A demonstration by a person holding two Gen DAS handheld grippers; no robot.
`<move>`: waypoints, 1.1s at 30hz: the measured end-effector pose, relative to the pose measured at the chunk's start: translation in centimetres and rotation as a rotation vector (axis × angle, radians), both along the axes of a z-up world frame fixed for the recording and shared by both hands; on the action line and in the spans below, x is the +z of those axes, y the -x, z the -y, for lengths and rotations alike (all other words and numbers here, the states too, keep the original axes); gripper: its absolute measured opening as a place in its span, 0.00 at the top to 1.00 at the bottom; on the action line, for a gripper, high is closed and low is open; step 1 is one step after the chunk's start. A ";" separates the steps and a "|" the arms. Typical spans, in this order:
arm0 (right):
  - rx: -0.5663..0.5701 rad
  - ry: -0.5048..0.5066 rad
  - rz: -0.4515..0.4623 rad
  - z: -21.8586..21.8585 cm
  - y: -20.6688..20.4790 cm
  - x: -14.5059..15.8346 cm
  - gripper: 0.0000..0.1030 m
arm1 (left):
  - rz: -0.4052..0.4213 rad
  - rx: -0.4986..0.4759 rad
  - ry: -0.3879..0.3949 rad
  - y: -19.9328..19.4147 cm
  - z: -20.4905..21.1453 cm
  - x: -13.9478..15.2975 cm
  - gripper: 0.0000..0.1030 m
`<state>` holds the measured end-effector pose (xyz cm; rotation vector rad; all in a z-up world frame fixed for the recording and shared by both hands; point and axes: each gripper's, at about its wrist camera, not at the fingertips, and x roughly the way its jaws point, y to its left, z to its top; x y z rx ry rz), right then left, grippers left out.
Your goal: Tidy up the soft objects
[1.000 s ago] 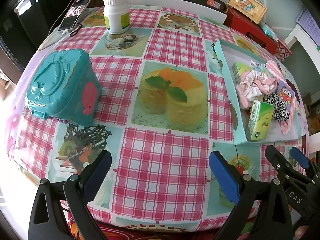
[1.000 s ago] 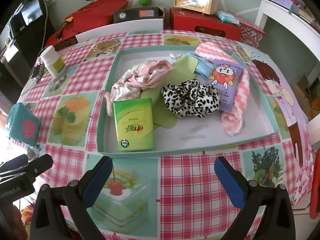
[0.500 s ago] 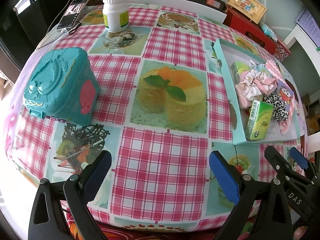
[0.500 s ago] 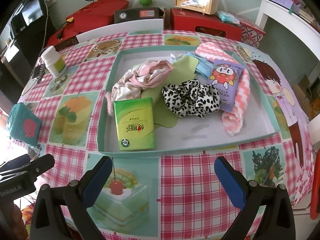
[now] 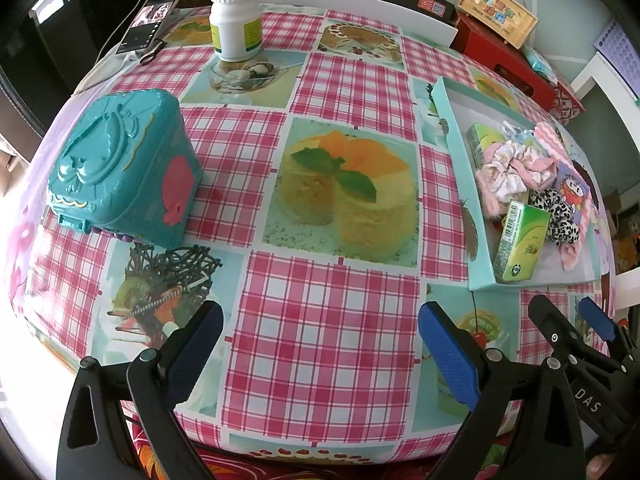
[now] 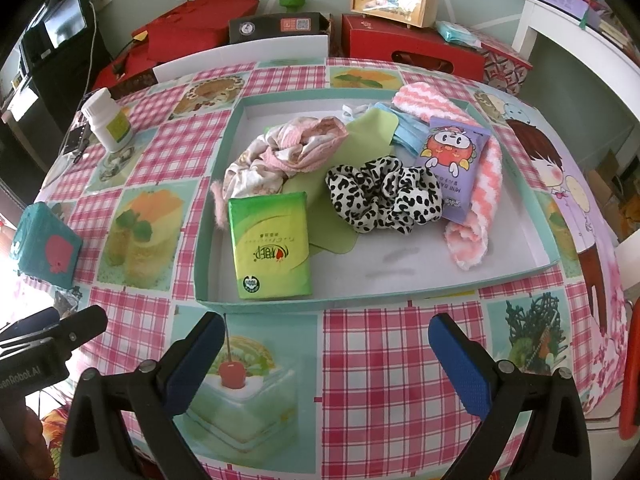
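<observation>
Little had changed from a second before: my left gripper (image 5: 318,344) had drifted slightly so the teal box (image 5: 124,172) sat a bit lower in its view, and my right gripper (image 6: 326,350) had hardly moved. Both stayed spread wide and empty above the near edge of the table (image 5: 320,320).

The soft things lay together in the one shallow tray (image 6: 256,302): one leopard-print scrunchie (image 6: 384,196), one pink-and-cream scrunchie (image 6: 280,156), one pink-and-white fuzzy sock (image 6: 480,184), one blue face mask (image 6: 408,130), one flat green sheet (image 6: 332,216), and two tissue packs, a green pack (image 6: 270,246) and a purple cartoon pack (image 6: 454,160).

Only my right view looked down into the tray and showed the mask and purple pack plainly. Only my left view showed the phone (image 5: 152,26) beside the white bottle (image 5: 236,20) clearly, and the box's moulded lid. Each view caught the other gripper at its edge.
</observation>
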<state>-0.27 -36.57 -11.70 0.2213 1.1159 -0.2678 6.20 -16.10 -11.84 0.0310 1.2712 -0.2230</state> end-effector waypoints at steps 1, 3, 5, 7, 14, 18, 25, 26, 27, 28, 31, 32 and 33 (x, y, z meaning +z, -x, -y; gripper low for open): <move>0.001 0.000 -0.001 0.0 0.0 0.0 0.00 | 0.000 0.000 0.000 0.0 0.0 0.0 0.05; 0.000 0.000 -0.001 0.0 0.0 0.0 0.00 | 0.000 0.001 0.001 0.0 0.0 0.0 0.05; -0.001 -0.001 -0.001 0.0 0.0 0.0 0.00 | -0.001 0.003 0.000 0.0 0.0 0.0 0.05; -0.001 -0.001 -0.002 0.0 0.0 0.0 0.00 | -0.002 0.003 0.000 0.0 0.0 0.0 0.05; -0.001 -0.001 -0.003 0.0 -0.1 -0.1 0.00 | -0.005 0.007 -0.001 0.0 -0.2 -0.1 0.05; 0.000 -0.001 -0.003 0.0 -0.1 -0.1 0.00 | -0.011 0.017 -0.001 0.0 -0.3 -0.2 0.05; 0.001 -0.001 -0.005 0.0 -0.1 -0.2 0.00 | -0.014 0.022 -0.004 0.0 -0.4 -0.2 0.05; 0.001 -0.001 -0.006 0.0 -0.1 -0.2 0.00 | -0.015 0.024 -0.004 0.0 -0.4 -0.2 0.05; 0.001 -0.001 -0.006 0.0 -0.1 -0.2 0.00 | -0.017 0.027 -0.005 0.0 -0.4 -0.2 0.05; 0.001 -0.001 -0.006 0.0 -0.1 -0.2 0.00 | -0.019 0.028 -0.005 0.0 -0.4 -0.3 0.05; 0.002 -0.001 -0.005 0.0 -0.1 -0.2 0.00 | -0.022 0.033 -0.006 0.0 -0.5 -0.3 0.05; 0.002 -0.001 -0.006 0.0 -0.1 -0.2 0.00 | -0.021 0.034 -0.006 0.0 -0.5 -0.3 0.05; 0.002 -0.001 -0.006 0.0 -0.1 -0.2 0.00 | -0.021 0.034 -0.006 0.0 -0.5 -0.3 0.05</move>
